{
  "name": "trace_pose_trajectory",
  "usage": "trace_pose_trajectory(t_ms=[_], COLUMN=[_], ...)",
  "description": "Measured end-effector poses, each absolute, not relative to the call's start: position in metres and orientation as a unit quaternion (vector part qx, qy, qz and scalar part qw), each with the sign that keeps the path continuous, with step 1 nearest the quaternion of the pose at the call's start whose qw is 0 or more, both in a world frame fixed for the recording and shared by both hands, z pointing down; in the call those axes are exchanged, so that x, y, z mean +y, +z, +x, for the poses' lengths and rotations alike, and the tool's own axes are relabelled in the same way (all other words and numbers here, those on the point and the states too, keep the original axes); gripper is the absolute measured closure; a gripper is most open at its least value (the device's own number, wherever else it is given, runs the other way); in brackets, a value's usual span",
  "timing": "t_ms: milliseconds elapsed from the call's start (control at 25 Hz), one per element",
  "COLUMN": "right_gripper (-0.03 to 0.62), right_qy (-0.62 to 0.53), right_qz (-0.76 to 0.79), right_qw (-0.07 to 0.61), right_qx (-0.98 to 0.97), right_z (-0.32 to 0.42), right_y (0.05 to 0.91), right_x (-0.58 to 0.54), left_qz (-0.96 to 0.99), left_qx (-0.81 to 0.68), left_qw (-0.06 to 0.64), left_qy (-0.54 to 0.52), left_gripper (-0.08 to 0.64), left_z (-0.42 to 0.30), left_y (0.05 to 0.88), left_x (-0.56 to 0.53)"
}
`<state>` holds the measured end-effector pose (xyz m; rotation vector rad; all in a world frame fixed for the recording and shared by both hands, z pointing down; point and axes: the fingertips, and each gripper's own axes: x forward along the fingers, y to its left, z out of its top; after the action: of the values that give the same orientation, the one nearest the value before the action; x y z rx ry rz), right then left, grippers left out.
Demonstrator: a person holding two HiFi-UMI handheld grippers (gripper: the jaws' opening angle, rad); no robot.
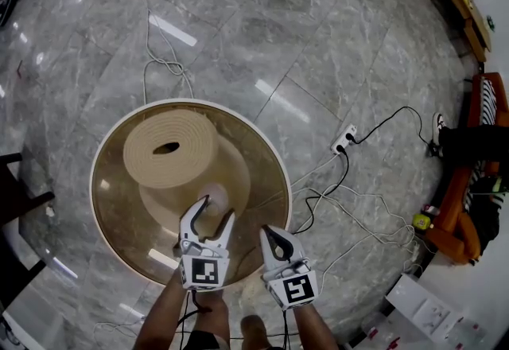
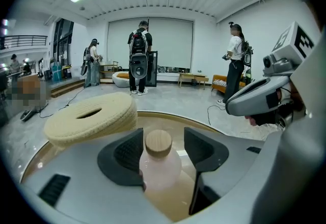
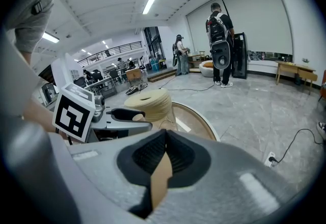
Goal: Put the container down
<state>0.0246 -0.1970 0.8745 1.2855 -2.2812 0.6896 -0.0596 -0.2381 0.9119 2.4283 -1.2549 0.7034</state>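
Observation:
A pale pink bottle (image 2: 160,166) with a round wooden cap stands upright on the round glass table (image 1: 111,141), near its front. My left gripper (image 1: 217,208) is open around it: in the left gripper view the two black pads stand on either side of the bottle's neck, with a clear gap on the right side. The bottle (image 1: 213,196) shows only as a pale patch between the jaws in the head view. Just to the right, my right gripper (image 1: 267,231) is shut and holds nothing; its pads meet (image 3: 164,139).
A thick beige ring-shaped roll (image 1: 169,148) sits under the glass at the table's far left. Cables and a power strip (image 1: 344,138) lie on the marble floor. An orange sofa (image 1: 469,205) is at the right. People stand far back (image 2: 138,57).

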Motion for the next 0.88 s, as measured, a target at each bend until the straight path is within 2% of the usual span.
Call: trace_pose_trajectory(t_ms=[80, 480, 880], right_gripper=[0.592, 0.592, 0.592], right_qy=[0.244, 0.210, 0.181], right_qz=[0.468, 0.466, 0.473], right_qw=[0.214, 0.207, 0.186], right_qx=[-0.822, -0.834, -0.842], right_z=[0.027, 0.024, 0.024], right_y=[0.866, 0.815, 0.726], right_x=[-0.197, -0.179, -0.163], left_qz=[0.853, 0.848, 0.846], left_qx=[-0.435, -0.454, -0.468], left_qw=[0.133, 0.114, 0.111], left_qy=[0.256, 0.249, 0.230], left_gripper=[0.303, 0.304, 0.339], left_z=[-0.061, -0.073, -0.069], left_y=[0.905, 0.839, 0.737], left_x=[-0.237, -0.224, -0.196])
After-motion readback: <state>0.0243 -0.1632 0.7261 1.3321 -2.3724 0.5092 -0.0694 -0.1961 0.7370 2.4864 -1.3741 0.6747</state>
